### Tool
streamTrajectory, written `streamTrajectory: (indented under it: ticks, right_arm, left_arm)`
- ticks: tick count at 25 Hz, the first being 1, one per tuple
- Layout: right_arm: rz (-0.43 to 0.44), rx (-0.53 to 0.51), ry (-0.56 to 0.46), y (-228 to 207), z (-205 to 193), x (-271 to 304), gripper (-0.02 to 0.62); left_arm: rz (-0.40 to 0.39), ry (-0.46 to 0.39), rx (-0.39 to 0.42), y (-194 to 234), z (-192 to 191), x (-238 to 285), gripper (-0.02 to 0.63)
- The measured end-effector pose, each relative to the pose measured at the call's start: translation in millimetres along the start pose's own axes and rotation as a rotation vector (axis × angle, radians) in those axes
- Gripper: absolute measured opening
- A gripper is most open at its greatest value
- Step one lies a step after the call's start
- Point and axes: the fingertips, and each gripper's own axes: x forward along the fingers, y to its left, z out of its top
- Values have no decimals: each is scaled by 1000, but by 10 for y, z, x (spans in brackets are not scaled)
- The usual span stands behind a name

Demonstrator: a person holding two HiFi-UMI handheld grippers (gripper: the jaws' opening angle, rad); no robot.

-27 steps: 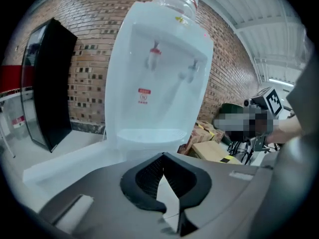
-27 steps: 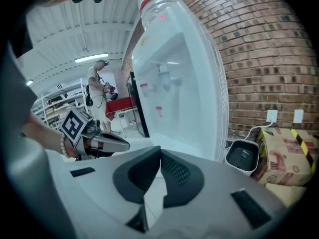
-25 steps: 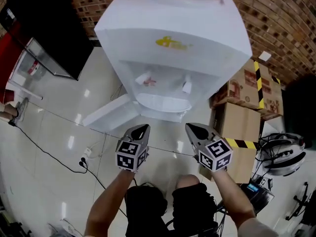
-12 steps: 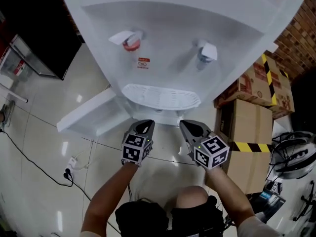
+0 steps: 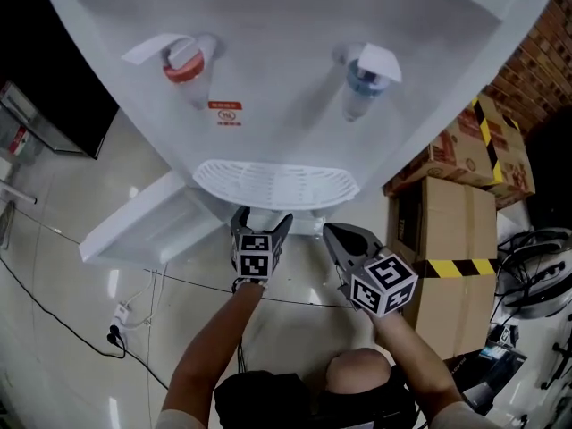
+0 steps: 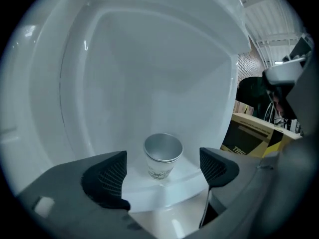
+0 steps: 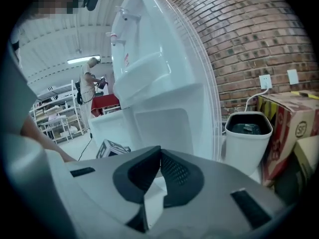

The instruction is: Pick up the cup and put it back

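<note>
A small silver metal cup (image 6: 162, 156) stands upright on a white shelf inside the lower compartment of the white water dispenser (image 5: 295, 132). In the head view the drip tray (image 5: 277, 184) hides the cup. My left gripper (image 6: 163, 169) points into that compartment. Its jaws have just been opening and now stand wide apart. The cup sits ahead in line with the gap, and neither pad touches it. In the head view the left gripper (image 5: 261, 226) reaches under the drip tray. My right gripper (image 5: 332, 233) hovers beside it, shut and empty, its pads together in the right gripper view (image 7: 159, 158).
The dispenser's open door (image 5: 143, 231) juts out to the left. Cardboard boxes (image 5: 447, 231) with hazard tape stand at the right, with a white bin (image 7: 247, 133) by the brick wall. A power strip with its cable (image 5: 116, 315) lies on the floor. A person (image 7: 89, 81) stands far off.
Both grippers have dropped and moved toward the dispenser's lower part. The left one has gone in under the drip tray and its jaws have spread from shut to wide.
</note>
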Motion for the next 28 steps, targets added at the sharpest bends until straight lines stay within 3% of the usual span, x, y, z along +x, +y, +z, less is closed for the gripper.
streamTrajectory:
  ticks: [10,16,18,23,28]
  right_arm:
    - [-14,2,-23,-40,80,-33,9]
    - [-23,16,-32,-79,91,-49,9]
    - [-23,17,-32,-79,93,-54,9]
    - [-18,14,-16,-77,76,-79,9]
    - [11,40,75,73,152,-254,8]
  left_arm:
    - [23,12,26,48,-178,473,471]
    - [14,-1,58,31,-209,621,402]
    - [16,-16,61,42,-194,612,351]
    - [-4,-29,19,57,-219,396,333]
    - [-46,3,-67,-52,-99,-347,333]
